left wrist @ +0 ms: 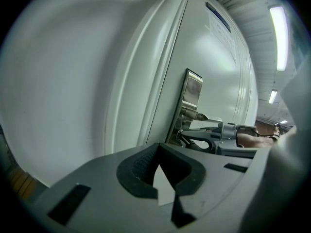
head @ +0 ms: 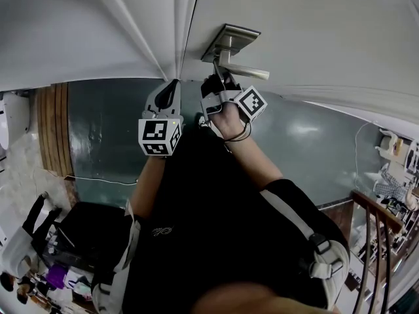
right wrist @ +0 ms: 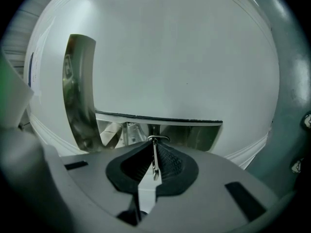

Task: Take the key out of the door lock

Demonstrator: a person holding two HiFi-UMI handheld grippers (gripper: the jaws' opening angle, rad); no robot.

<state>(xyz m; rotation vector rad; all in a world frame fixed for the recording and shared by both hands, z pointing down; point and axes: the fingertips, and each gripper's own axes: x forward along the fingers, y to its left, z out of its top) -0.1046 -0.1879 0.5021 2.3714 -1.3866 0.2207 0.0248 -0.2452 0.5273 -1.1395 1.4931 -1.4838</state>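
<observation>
Key (right wrist: 154, 165) mostly hidden within right gripper (right wrist: 153, 150)

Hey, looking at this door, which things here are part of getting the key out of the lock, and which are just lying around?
Part of the job:
- key, pinched in the right gripper
- lock plate on the door
- door handle, just above the key

Just lying about:
- left gripper, shut and empty
- black bag on the floor
- white cable
- wooden railing

Soft, even light; strong fisheye distortion, dark vignetted corners.
</observation>
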